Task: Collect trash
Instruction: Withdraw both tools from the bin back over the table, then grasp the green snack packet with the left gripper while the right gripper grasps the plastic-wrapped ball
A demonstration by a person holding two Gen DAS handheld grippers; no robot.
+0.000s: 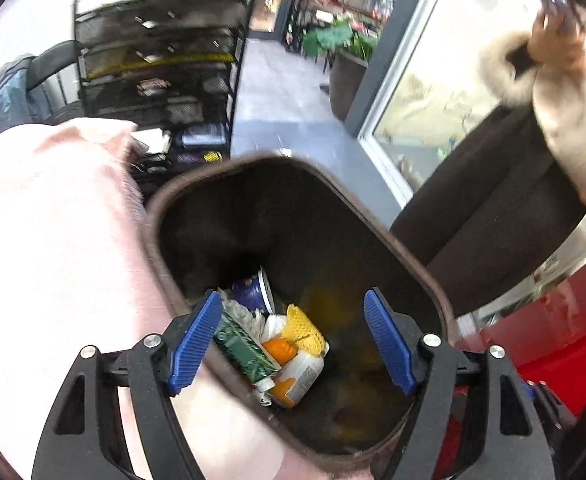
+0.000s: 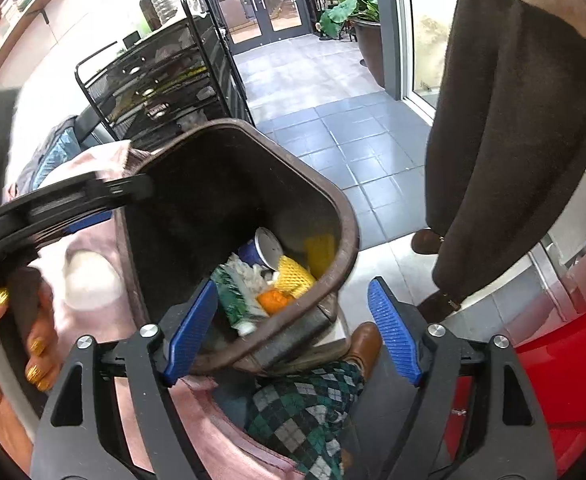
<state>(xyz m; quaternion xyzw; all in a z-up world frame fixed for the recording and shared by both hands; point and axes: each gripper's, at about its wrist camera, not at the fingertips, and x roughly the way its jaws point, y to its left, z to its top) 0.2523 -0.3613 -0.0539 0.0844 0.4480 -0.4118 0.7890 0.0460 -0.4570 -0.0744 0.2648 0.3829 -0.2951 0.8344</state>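
Observation:
A dark brown trash bin [image 1: 161,216] fills the left wrist view, and it also shows in the right wrist view [image 2: 349,232]. Inside lie a green tube [image 1: 245,350], a white bottle [image 1: 301,376], yellow foam netting [image 1: 303,328], an orange piece [image 1: 279,350] and a blue cup [image 1: 253,292]. My left gripper [image 1: 291,344] is open and empty over the bin mouth. My right gripper [image 2: 293,332] is open and empty at the bin's near rim. The left gripper's body [image 2: 53,208] shows at the bin's left side in the right wrist view.
A black mesh rack [image 2: 153,76] stands behind the bin. A person in a dark skirt [image 2: 505,140] stands to the right on the grey tiled floor [image 2: 333,128]. A red object [image 2: 553,400] lies at lower right. A potted plant [image 2: 357,12] and glass doors stand beyond.

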